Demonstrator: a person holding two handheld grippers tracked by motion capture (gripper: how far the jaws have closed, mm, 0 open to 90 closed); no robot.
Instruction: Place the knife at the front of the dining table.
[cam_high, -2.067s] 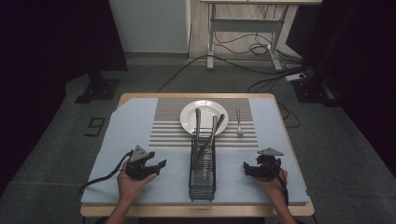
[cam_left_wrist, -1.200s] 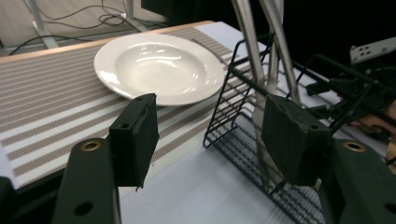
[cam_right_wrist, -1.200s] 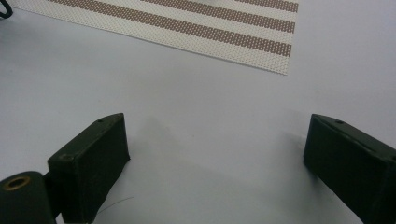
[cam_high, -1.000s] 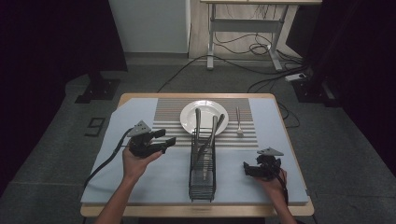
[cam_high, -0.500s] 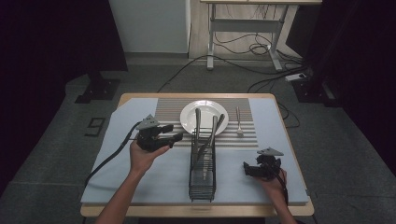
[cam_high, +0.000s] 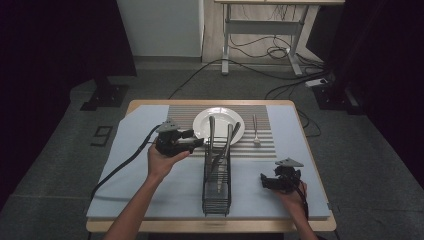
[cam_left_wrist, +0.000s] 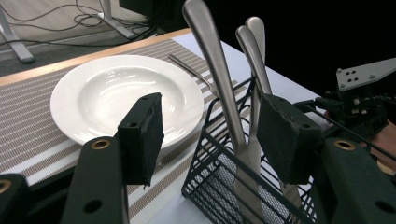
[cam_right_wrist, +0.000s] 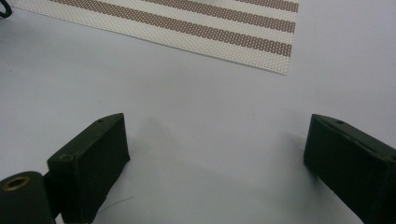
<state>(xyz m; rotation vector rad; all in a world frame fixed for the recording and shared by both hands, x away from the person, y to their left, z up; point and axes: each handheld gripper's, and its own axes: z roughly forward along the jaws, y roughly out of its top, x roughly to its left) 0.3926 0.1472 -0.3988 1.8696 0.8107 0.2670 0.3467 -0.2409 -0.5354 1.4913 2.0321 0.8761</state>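
**Status: Left Gripper at Cutlery Rack, Nothing Gripped Yet**

Progress: early. The left gripper (cam_high: 199, 142) stands level beside the upper end of the wire rack (cam_high: 216, 185), jaws spread; they have just been closing slightly, with the utensil handles (cam_left_wrist: 219, 70) between the pads (cam_left_wrist: 144, 135) but not pressed. Judged next step: pinch one handle and lift it out. The right gripper (cam_high: 265, 181) rests low over the blue cloth (cam_high: 150, 190) near the table's right edge, jaws spread and empty.

Containers:
- Wire rack: holds three upright metal utensils, leaning toward the plate.
- White plate (cam_high: 200, 125): on the striped mat (cam_high: 265, 145), empty.
- A fork (cam_high: 255, 132) lies on the mat right of the plate.
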